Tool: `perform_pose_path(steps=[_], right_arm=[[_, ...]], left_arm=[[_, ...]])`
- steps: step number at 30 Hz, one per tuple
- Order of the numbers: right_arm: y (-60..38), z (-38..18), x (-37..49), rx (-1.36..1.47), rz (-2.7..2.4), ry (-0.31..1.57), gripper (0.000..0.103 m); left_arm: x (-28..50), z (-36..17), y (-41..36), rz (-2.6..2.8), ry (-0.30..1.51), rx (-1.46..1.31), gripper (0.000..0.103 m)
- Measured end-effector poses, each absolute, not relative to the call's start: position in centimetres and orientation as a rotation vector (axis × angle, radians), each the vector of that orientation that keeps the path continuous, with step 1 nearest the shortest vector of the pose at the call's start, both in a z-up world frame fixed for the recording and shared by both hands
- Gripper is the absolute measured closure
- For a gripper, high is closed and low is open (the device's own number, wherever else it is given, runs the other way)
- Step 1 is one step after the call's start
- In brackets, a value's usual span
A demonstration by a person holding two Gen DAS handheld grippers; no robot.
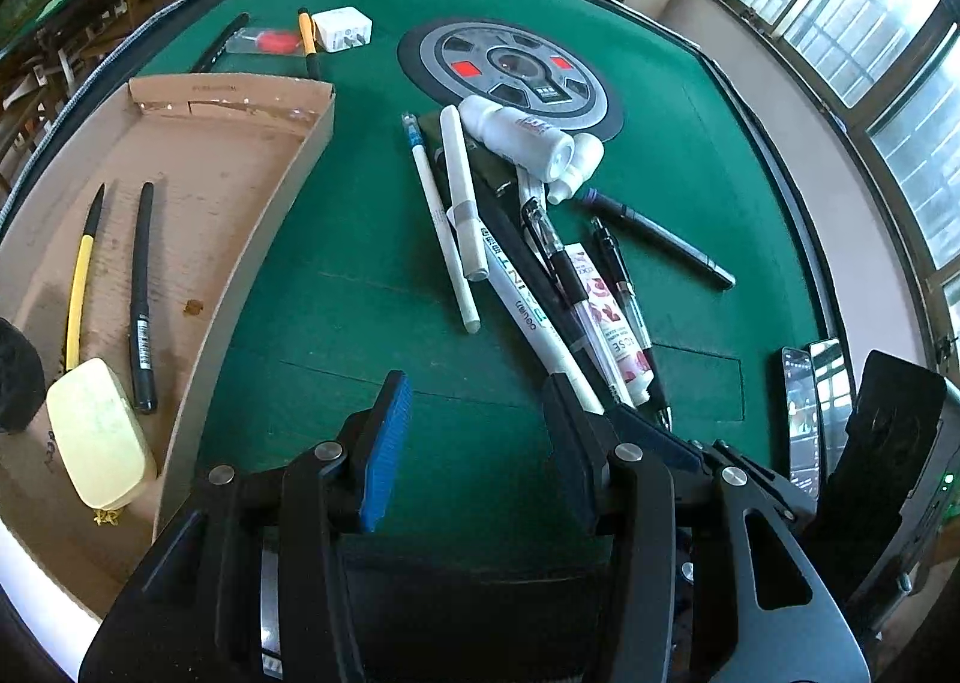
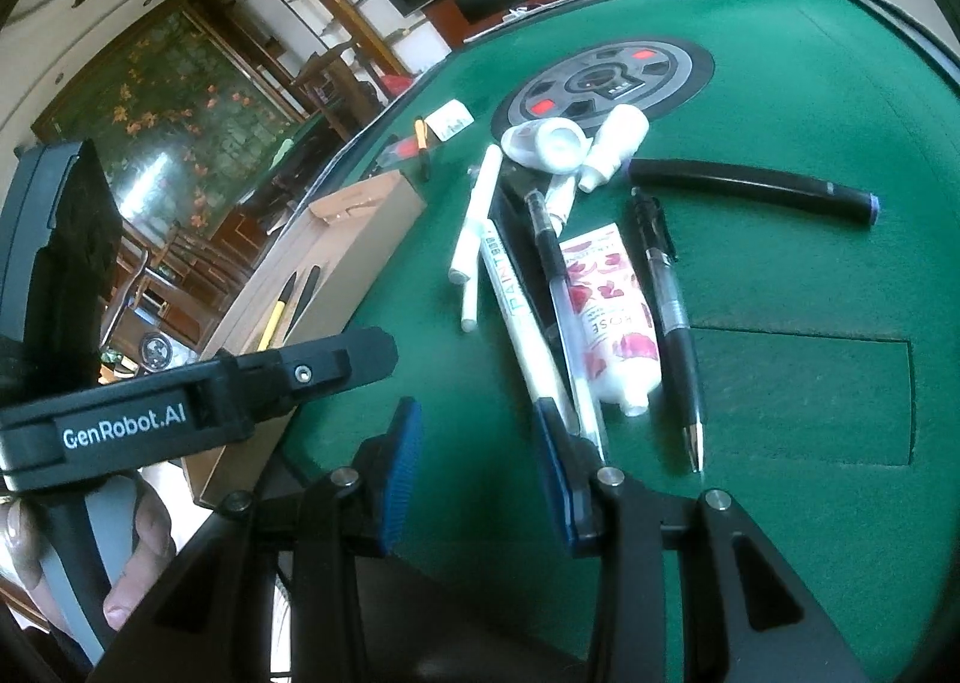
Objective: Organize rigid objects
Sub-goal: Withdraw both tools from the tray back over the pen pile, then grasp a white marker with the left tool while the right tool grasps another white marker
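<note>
A heap of pens, markers and tubes lies on the green felt: a white paint pen (image 1: 528,311), a rose-printed tube (image 1: 612,317), a clear gel pen (image 1: 564,275), a long black marker (image 1: 660,239) and white bottles (image 1: 516,134). My left gripper (image 1: 477,389) hovers open over bare felt, its right finger beside the paint pen's near end. In the right wrist view my right gripper (image 2: 477,407) is open too, with nothing between the pads. Its right finger sits at the near end of the paint pen (image 2: 516,299), and the rose tube (image 2: 606,311) lies just beyond.
A cardboard tray (image 1: 264,239) at the left holds a yellow pen (image 1: 81,281), a black pen (image 1: 141,299) and a cream case (image 1: 99,437). A white charger (image 1: 342,29) and more pens lie behind it. A round dial (image 1: 510,71) sits mid-table; two phones (image 1: 801,413) at the right edge.
</note>
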State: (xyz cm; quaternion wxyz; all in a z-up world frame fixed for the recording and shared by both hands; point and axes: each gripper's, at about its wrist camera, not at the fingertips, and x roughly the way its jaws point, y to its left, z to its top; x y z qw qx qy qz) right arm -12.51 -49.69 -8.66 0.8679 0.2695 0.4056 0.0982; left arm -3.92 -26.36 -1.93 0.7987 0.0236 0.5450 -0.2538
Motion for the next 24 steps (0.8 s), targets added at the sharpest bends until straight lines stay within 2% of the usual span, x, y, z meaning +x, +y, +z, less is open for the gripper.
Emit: perform_pose_path(steps=[17, 24], right_arm=[[-52.8, -8.4, -12.9, 0.605, 0.16, 0.845, 0.065], [-50.7, -7.6, -12.2, 0.542, 0.205, 0.839, 0.066]], left_arm=[[-3.1, -3.5, -27.2, -0.551, 1.204, 0.038, 0.057], [-0.5, -2.6, -27.7, -0.546, 1.172, 0.02, 0.057]])
